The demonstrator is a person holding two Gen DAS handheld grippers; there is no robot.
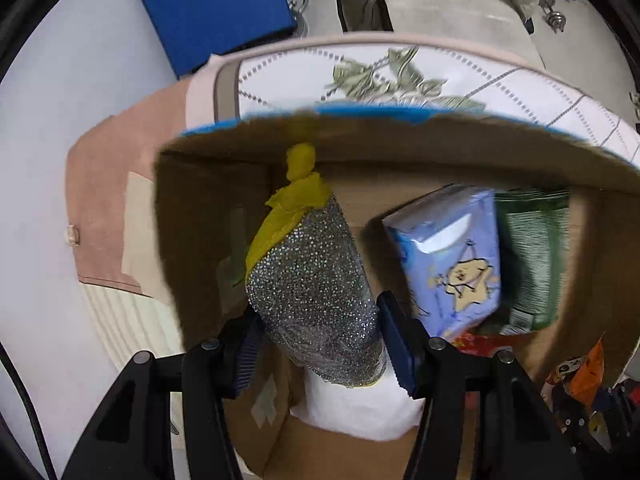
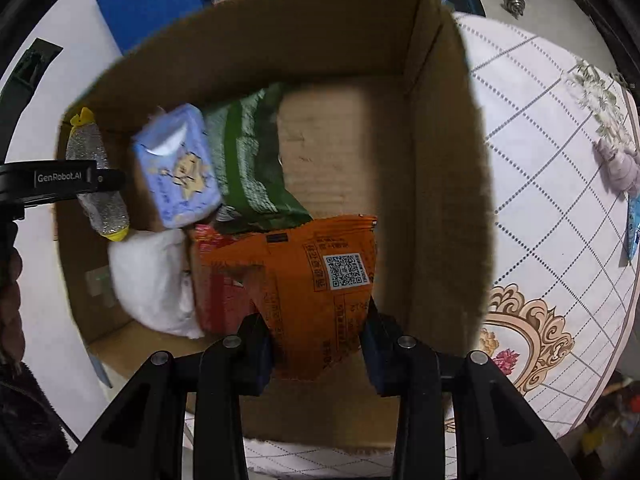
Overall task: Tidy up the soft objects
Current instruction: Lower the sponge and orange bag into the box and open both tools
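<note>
Reading "GenRobot.AI", the left gripper [image 1: 320, 340] clamps a silver glitter-mesh scrubber with yellow ends [image 1: 312, 280]; the right gripper [image 2: 320, 354] pinches an orange QR-coded snack packet [image 2: 316, 280] over the brown cardboard box [image 2: 440, 160].

Black claw [image 1: 320, 344] w/ blue ribbed pads [image 1: 246, 354], silver screws

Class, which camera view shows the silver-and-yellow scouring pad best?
The left wrist view: the scouring pad fills the centre, clamped in the left claw. The right wrist view shows it small at the cardboard box's edge, partly hidden.
</note>
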